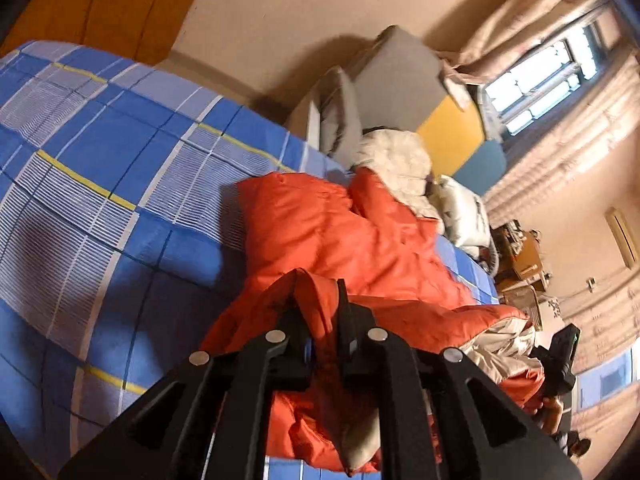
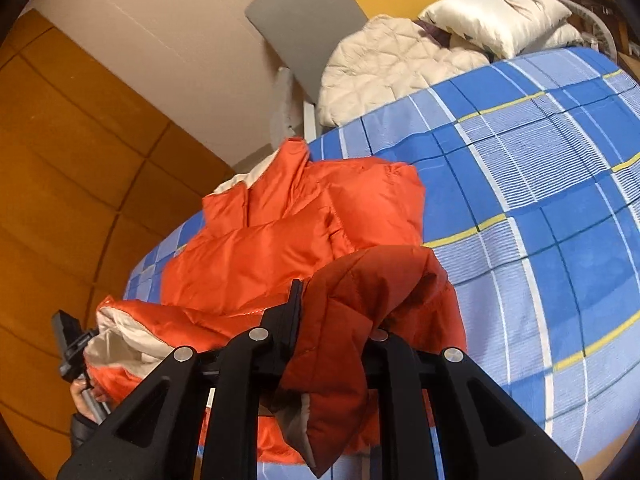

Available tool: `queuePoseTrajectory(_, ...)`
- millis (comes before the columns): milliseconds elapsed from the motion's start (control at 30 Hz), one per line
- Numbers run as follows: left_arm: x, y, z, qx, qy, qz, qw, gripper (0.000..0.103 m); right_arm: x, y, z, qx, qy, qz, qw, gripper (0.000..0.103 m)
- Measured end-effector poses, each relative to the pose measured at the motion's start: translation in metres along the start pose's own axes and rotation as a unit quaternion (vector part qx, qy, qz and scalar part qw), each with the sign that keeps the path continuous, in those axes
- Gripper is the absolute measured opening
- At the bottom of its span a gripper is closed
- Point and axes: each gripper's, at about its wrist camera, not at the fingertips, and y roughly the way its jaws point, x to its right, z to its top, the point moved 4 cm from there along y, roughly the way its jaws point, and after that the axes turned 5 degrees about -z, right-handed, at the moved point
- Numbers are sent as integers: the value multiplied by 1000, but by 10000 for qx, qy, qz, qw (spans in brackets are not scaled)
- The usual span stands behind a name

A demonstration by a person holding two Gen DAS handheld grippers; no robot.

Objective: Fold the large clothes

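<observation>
An orange puffer jacket [image 1: 320, 232] with cream lining lies spread on a bed with a blue plaid sheet [image 1: 100, 160]. In the left wrist view my left gripper [image 1: 320, 300] is shut on a raised fold of the jacket's edge, with orange fabric bunched between the fingers. In the right wrist view the jacket [image 2: 256, 248] lies collar away from me. My right gripper [image 2: 336, 308] is shut on another lifted part of its edge, which drapes over and hides the right finger. Each view shows a hand with the other black tool at the jacket's side [image 1: 550, 410] [image 2: 80, 396].
A cream quilted garment [image 2: 384, 64] and white pillows [image 2: 496, 12] lie at the head of the bed, against a grey, yellow and blue headboard [image 1: 400, 76]. A wooden wardrobe [image 2: 60, 160] stands along one side. A curtained window [image 1: 540, 80] and cluttered furniture [image 1: 520, 264] stand beyond.
</observation>
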Motion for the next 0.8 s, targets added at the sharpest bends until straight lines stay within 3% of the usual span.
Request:
queuePoseTrajectory(67,-3,7,5,-28,-47,120,9999,20,2,8,5,-38,105,37,9999,23)
queuePoseTrajectory(133,-4,10,9,-37,-109,103,9999,37,4,15,12,-105,376,404,9984,49)
queuePoseTrajectory(200,-5,8,13,4,-206,-1,9998,58,7,15,19,-110,702,726,9948,67)
queuePoseTrajectory(267,-7,3,18,117,-245,12,9996,66,7,11,27,16,920,905,9916,71)
queuePoseTrajectory(333,-8,-7,22,299,-164,128,9993,74,6,6,31,132,988,1005,9899,82)
queuePoseTrajectory(467,-21,-34,18,632,-93,123,9979,85,12,-23,27,507,801,1105,9893,90)
queuePoseTrajectory(567,-37,-47,-2,684,10,95,9976,86,27,-41,9,670,540,873,9925,91)
queuePoseTrajectory(800,-71,-22,-71,252,-21,-183,9995,84,61,-1,-65,-7,272,252,9993,91)
